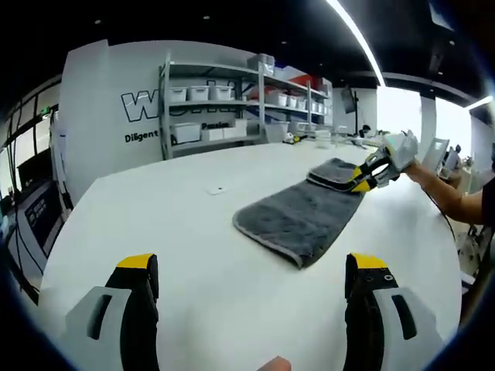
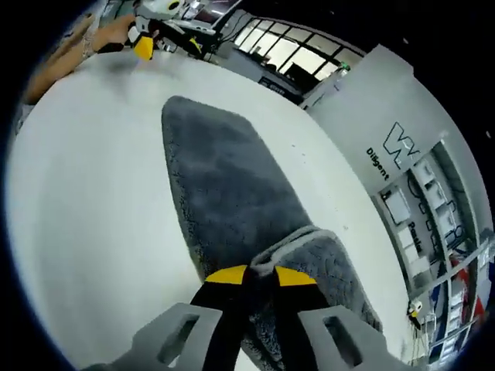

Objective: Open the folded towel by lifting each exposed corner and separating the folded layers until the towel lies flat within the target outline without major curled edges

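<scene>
Yellow-tipped jaws of my right gripper (image 2: 259,277) sit nearest the lens in the right gripper view, pinched together on the folded-over flap of the dark grey plush towel (image 2: 232,193), which runs away from them toward 11 o'clock across the white tabletop (image 2: 85,201). My left gripper (image 1: 251,272) hangs with its jaws spread wide and holding nothing, low over bare table in the left gripper view, where the towel (image 1: 298,218) lies ahead at about 1 o'clock, well apart from it. Seen from that side, the right gripper (image 1: 363,178) grips the far end, where a doubled layer still rests on the single layer beneath. The towel's long axis runs from my left gripper's side out to the right gripper, so I judge the fold will open by drawing the held flap farther along that line, away from the left hand. The near end of the towel lies flat and unpinned; the right gripper is the one on the cloth, the left the idle one. Grey metal shelving with white bins (image 1: 224,104) stands beyond the table. I can make out no target outline on the tabletop.
</scene>
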A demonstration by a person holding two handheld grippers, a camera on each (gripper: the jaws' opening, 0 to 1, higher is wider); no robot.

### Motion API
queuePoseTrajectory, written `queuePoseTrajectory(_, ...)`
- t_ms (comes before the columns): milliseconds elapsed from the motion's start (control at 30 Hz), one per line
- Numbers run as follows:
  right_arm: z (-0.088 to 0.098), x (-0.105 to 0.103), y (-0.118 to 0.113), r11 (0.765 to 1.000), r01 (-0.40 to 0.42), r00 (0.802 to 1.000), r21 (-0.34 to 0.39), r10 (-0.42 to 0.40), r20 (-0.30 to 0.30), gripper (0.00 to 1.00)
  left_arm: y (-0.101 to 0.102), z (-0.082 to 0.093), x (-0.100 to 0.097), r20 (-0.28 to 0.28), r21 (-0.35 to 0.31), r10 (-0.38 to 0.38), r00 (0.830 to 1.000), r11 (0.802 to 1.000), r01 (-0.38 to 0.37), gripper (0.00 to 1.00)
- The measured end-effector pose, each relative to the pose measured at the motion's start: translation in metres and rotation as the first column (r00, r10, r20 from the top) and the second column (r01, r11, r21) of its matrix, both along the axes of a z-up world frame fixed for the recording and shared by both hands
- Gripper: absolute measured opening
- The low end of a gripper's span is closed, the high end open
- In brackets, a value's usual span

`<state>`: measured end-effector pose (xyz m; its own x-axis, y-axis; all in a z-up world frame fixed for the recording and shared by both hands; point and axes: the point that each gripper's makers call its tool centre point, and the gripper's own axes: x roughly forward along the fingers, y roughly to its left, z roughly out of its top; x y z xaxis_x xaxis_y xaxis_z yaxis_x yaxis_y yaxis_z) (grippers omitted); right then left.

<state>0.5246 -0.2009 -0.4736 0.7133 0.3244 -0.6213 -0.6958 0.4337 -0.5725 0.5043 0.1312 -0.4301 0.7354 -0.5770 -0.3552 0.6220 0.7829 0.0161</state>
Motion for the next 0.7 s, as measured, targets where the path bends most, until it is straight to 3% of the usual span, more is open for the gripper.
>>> queuePoseTrajectory(100, 0.001, -0.001, -0.001, 1.000, -0.005, 1.000, -0.017, 0.005, 0.003, 0.04, 0.000, 0.000, 0.000, 0.002, 0.003, -0.001, 1.000, 1.000, 0.001, 0.99)
queuePoseTrajectory(300, 0.039, 0.002, -0.020, 0.999, 0.040, 0.994, -0.010, -0.038, 0.106, 0.02, 0.001, 0.001, 0.000, 0.003, 0.003, 0.001, 1.000, 1.000, -0.001, 0.99)
queuePoseTrajectory(500, 0.076, 0.005, -0.052, 0.994, 0.111, 0.973, 0.009, -0.110, 0.205, 0.02, 0.000, 0.000, -0.001, 0.000, 0.007, -0.002, 1.000, 1.000, 0.002, 0.99)
queuePoseTrajectory(533, 0.087, 0.007, -0.067, 0.991, 0.134, 0.964, 0.021, -0.135, 0.230, 0.02, 0.000, -0.001, -0.001, 0.000, 0.007, -0.002, 1.000, 1.000, 0.002, 0.99)
queuePoseTrajectory(700, 0.106, 0.007, -0.102, 0.977, 0.206, 0.938, 0.048, -0.211, 0.275, 0.02, 0.001, 0.000, -0.001, 0.004, 0.007, 0.004, 1.000, 1.000, -0.004, 0.99)
